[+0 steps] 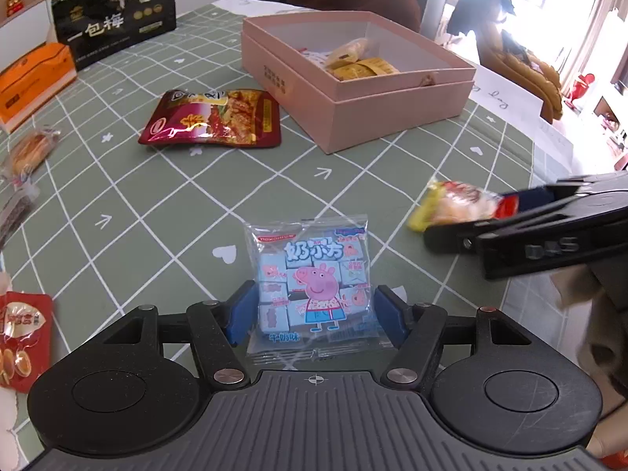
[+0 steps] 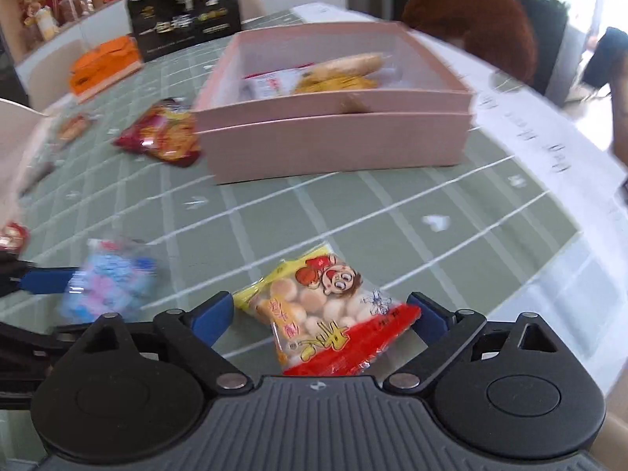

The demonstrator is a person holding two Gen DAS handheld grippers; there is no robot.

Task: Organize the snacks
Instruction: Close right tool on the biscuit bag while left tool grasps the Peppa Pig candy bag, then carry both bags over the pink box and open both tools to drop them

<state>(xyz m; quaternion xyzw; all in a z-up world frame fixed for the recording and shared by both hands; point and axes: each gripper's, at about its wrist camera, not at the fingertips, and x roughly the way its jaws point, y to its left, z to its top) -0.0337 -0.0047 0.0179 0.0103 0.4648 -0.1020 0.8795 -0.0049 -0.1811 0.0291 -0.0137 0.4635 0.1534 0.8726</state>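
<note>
Crinkly film is the hazard: the left gripper [image 1: 316,312] straddles the blue pack [image 1: 312,282] at lower centre, pads against its edges, seemingly clamped. The right gripper [image 2: 320,314] frames the biscuit bag [image 2: 327,312] likewise; one pad's contact is unclear. Either packet could slide free or buckle before reaching the pink box [image 1: 392,98], upper centre.
</note>
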